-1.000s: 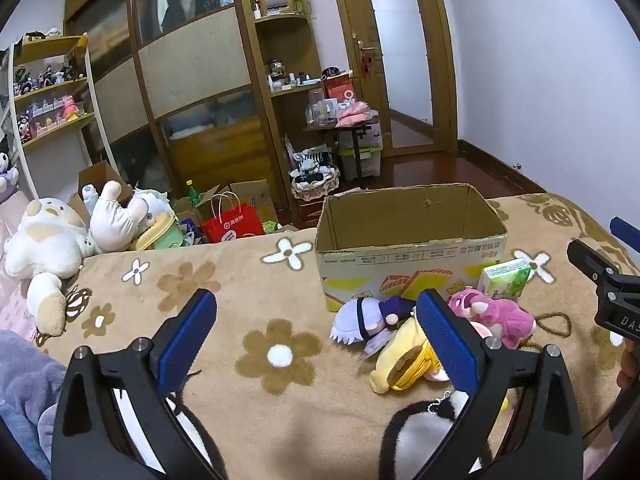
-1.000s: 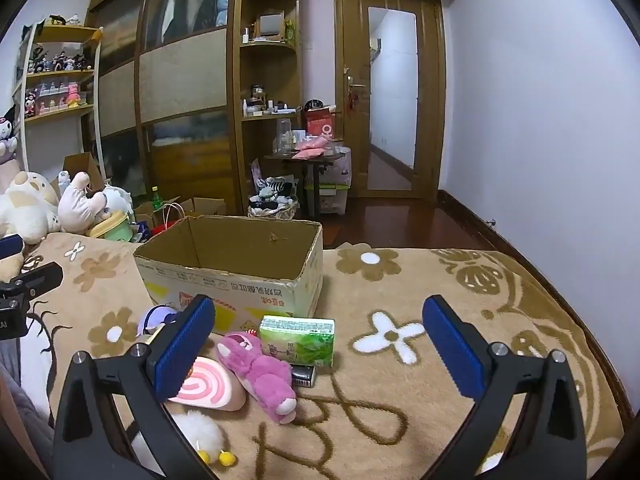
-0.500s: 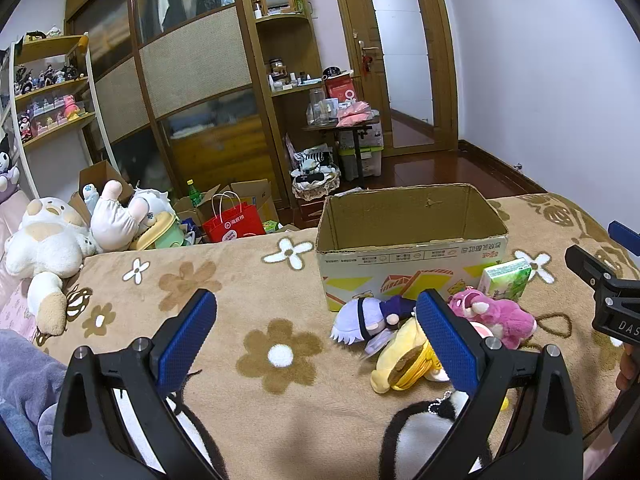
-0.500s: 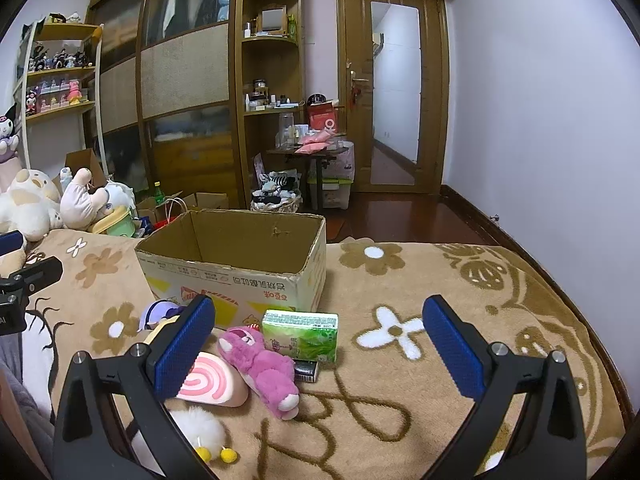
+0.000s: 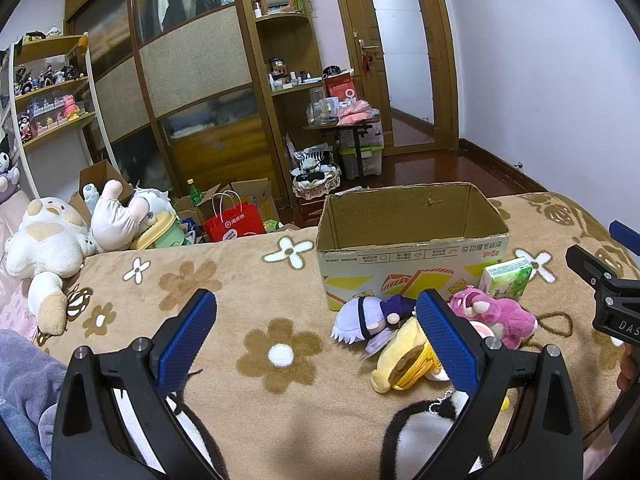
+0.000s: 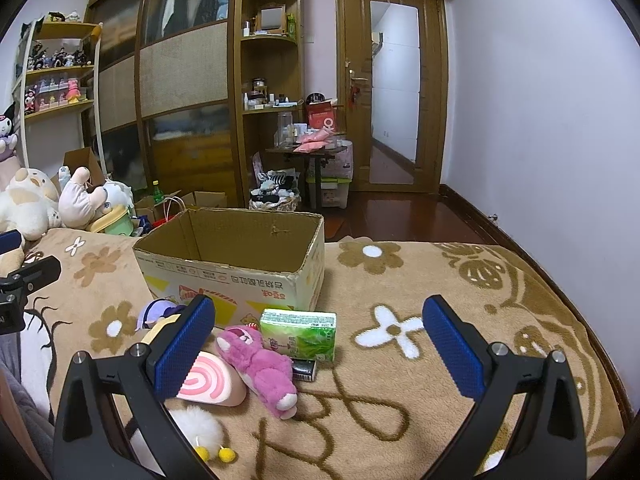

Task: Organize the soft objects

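An open cardboard box (image 5: 412, 236) (image 6: 236, 264) stands on the flowered brown blanket. In front of it lie a pink plush bear (image 5: 496, 314) (image 6: 260, 364), a purple-haired doll (image 5: 368, 316) (image 6: 158, 312), a yellow plush (image 5: 404, 364), a pink swirl roll plush (image 6: 208, 380), a white fluffy plush with yellow feet (image 6: 200, 428) and a green tissue pack (image 5: 506, 278) (image 6: 300, 332). My left gripper (image 5: 316, 332) is open and empty, left of the pile. My right gripper (image 6: 320, 340) is open and empty, above the bear and tissue pack.
Large white plush toys (image 5: 52, 240) lie at the blanket's far left. A red shopping bag (image 5: 234, 224) and boxes stand on the floor beyond the bed. A small black object (image 6: 304, 370) lies under the tissue pack. A wardrobe, shelves and a door stand behind.
The right gripper has dropped and moved slightly forward toward the toys. The left gripper has barely moved.
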Available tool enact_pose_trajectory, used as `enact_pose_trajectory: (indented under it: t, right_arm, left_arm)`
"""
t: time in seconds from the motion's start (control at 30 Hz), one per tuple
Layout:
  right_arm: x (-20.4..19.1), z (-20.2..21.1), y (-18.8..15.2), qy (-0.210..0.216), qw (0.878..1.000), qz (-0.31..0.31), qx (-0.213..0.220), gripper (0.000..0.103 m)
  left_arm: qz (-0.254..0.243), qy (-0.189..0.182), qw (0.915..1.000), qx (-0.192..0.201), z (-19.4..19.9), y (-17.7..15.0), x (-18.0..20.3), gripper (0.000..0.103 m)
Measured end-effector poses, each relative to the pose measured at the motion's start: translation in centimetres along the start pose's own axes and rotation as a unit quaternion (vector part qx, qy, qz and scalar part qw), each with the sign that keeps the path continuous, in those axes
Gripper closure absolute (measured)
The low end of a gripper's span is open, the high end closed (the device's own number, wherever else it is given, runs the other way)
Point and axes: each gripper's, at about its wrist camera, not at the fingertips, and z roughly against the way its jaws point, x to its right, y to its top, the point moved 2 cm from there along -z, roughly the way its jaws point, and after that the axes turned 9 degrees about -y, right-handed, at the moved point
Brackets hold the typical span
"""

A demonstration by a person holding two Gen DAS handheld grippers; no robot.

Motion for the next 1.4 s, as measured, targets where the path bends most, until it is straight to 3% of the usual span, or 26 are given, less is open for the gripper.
enact_pose_trajectory:
  t: [1.4]
  right_arm:
    - [0.06,-0.27,-0.59,0.0,1.0,0.0,-0.007,0.0]
  left_arm:
    - [-0.002,0.001,1.0,-0.002,-0.03,0.0,0.05,0.004]
